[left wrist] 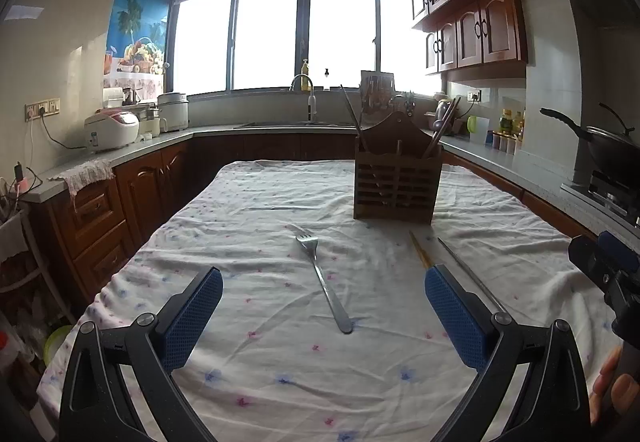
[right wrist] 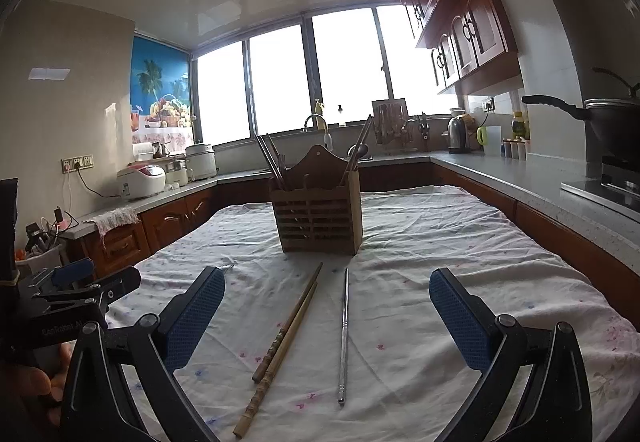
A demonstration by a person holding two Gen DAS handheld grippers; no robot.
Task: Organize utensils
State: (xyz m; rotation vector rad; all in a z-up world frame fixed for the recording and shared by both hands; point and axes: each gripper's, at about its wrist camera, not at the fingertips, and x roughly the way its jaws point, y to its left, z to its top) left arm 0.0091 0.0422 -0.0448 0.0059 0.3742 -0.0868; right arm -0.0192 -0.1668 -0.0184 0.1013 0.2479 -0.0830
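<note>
A wooden slatted utensil holder (left wrist: 398, 178) stands on the table with chopsticks and a spoon in it; it also shows in the right wrist view (right wrist: 318, 216). A metal fork (left wrist: 324, 278) lies on the cloth between my open left gripper's (left wrist: 324, 306) blue pads, tines toward the holder. A pair of wooden chopsticks (right wrist: 286, 338) and a metal chopstick (right wrist: 344, 334) lie in front of my open right gripper (right wrist: 326, 306). Both grippers hover empty above the table. The right gripper body shows at the left view's right edge (left wrist: 608, 266).
The table wears a white floral cloth (left wrist: 280, 362). Kitchen counters surround it: rice cookers (left wrist: 112, 126) at left, a sink faucet (left wrist: 304, 90) at the back, a wok (left wrist: 612, 146) on the stove at right, a kettle (right wrist: 458, 134) at back right.
</note>
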